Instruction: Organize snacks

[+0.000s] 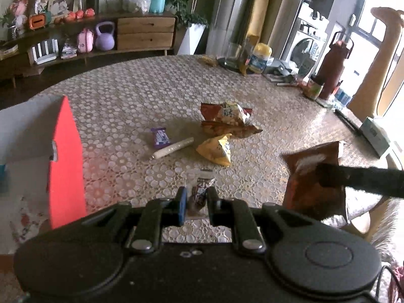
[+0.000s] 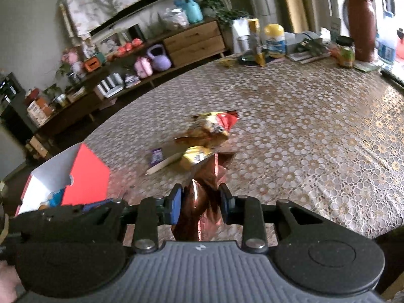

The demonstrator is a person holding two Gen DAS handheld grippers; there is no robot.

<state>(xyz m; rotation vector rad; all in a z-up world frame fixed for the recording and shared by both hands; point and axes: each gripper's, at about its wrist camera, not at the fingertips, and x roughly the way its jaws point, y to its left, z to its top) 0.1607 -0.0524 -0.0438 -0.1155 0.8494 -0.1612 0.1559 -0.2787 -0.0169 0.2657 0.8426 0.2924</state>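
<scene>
My left gripper (image 1: 197, 200) is shut on a small dark snack packet (image 1: 198, 199), held just above the table. My right gripper (image 2: 200, 202) is shut on a shiny brown snack bag (image 2: 204, 192); the same bag (image 1: 315, 181) shows at the right of the left wrist view, pinched by a dark finger. A red box (image 1: 67, 161) with white inner walls stands open at the left and also shows in the right wrist view (image 2: 85, 174). On the table lie a purple packet (image 1: 160, 137), a white stick snack (image 1: 174, 147), a yellow bag (image 1: 217, 150) and orange-red bags (image 1: 227, 121).
The table has a lace-patterned cloth (image 1: 126, 96). At its far edge stand a yellow-lidded jar (image 1: 261, 58), a glass, a brown flask (image 1: 332, 70) and books. A wooden sideboard (image 1: 145, 32) with a purple kettlebell stands against the far wall.
</scene>
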